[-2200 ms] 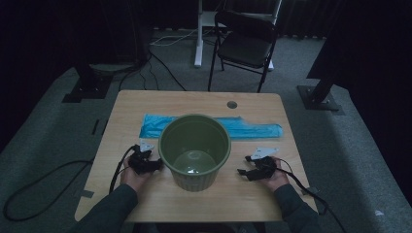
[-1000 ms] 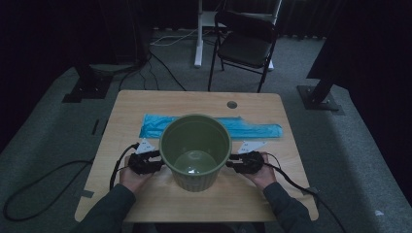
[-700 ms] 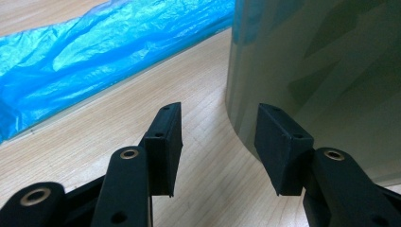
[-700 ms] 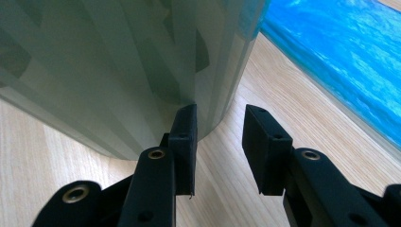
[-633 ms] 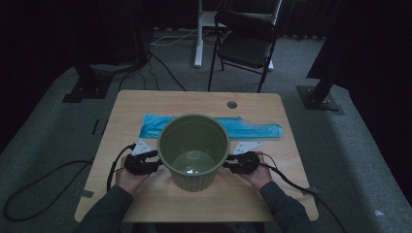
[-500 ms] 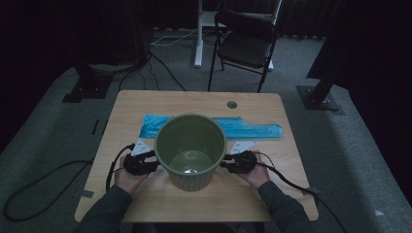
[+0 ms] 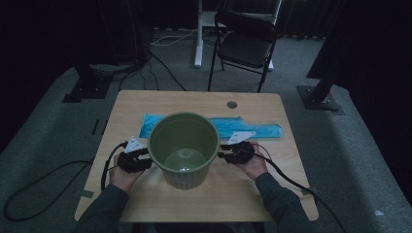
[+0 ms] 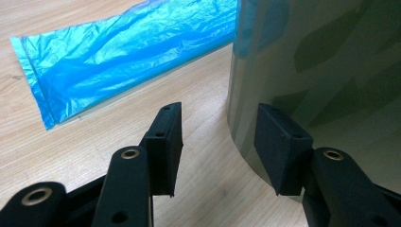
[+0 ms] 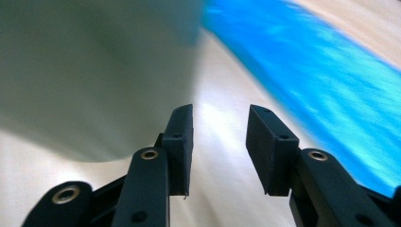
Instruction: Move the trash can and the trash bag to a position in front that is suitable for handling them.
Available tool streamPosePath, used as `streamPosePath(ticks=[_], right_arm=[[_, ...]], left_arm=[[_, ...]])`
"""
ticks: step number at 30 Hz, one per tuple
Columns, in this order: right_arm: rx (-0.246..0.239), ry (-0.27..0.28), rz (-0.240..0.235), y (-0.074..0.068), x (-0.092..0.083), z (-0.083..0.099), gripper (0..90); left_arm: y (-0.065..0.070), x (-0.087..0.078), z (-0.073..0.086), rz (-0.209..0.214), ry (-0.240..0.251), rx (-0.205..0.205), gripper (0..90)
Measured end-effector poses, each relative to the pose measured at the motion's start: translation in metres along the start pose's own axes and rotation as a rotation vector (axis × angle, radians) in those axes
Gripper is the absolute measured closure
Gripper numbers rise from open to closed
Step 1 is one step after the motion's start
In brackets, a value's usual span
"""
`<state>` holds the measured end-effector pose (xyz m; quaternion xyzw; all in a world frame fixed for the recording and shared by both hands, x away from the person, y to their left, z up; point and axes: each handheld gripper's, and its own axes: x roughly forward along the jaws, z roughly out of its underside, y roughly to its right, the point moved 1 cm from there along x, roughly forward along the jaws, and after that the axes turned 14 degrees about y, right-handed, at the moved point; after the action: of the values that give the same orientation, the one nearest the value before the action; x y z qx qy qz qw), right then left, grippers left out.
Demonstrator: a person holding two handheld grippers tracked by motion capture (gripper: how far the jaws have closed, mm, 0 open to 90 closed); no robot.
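The left hand-held gripper [image 7: 142, 156] sits at the left flank of the green bucket [image 7: 183, 145], jaws spread and grasping nothing; in the left gripper view its right jaw lies against or just short of the bucket's wall [image 8: 331, 71], and contact cannot be confirmed, while the other jaw stands over bare table [image 8: 94, 137]. The bucket stands upright near the middle of the table [image 7: 252, 194], toward the person's side, its rim overlapping the near edge of the blue plastic bag [image 7: 252, 127] lying flat behind it. The right hand-held gripper [image 7: 224, 154] is at the bucket's right flank, likewise released; its jaws have just been opening, and in the right gripper view nothing lies between them, with the bucket's wall [image 9: 94, 71] off to the left and the bag [image 9: 331, 85] to the right. Risks, as judged: the smooth curved wall offers neither set of jaws anything to close around, so a lift by side pressure alone could slip; uneven pressure from the two sides could tip or slide the bucket; a sideways shove could drag or crease the bag beneath the far rim. The right gripper view is blurred, so alignment there is uncertain. No brand, label or legible writing is found on the bucket, bag or grippers.
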<state>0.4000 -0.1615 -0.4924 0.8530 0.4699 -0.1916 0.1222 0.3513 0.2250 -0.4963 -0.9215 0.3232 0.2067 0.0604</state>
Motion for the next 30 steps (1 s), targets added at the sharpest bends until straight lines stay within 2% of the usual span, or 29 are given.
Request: streamPosePath(ticks=[4,7,11,12,13,16,17,23,24,27,30], right_arm=[[0.029,-0.037,0.087,0.031,-0.001,0.006,58.6],[0.035,-0.066,0.131,0.046,0.002,0.010,56.7],[0.043,-0.102,0.177,0.062,0.007,0.012,54.6],[0.043,-0.102,0.177,0.062,0.007,0.012,54.6],[0.062,-0.111,0.200,0.070,0.009,0.013,54.5],[0.072,-0.114,0.216,0.076,0.012,0.014,54.2],[0.085,-0.126,0.237,0.082,0.016,0.015,53.3],[0.139,-0.150,0.252,0.097,0.026,0.016,48.2],[0.163,-0.177,0.249,0.101,0.030,0.017,47.3],[0.169,-0.229,0.244,0.105,0.040,0.023,47.1],[0.171,-0.251,0.239,0.106,0.043,0.027,49.3]], left_arm=[[-0.001,0.001,0.001,-0.002,-0.006,-0.004,51.7],[-0.002,0.002,0.001,-0.001,-0.006,-0.005,51.5],[-0.002,0.003,0.001,-0.001,-0.012,-0.004,51.4],[-0.002,0.003,0.001,-0.001,-0.012,-0.004,51.4],[-0.002,0.004,0.002,0.000,-0.012,-0.006,51.3],[-0.003,0.005,0.002,0.001,-0.013,-0.006,51.3],[-0.002,0.005,0.002,0.003,-0.016,-0.003,51.3],[-0.002,0.007,0.002,0.004,-0.023,0.004,51.2],[-0.002,0.007,0.002,0.005,-0.025,0.003,51.2],[-0.002,0.007,0.002,0.005,-0.024,0.004,51.2],[-0.003,0.007,0.002,0.007,-0.024,0.003,51.1]])
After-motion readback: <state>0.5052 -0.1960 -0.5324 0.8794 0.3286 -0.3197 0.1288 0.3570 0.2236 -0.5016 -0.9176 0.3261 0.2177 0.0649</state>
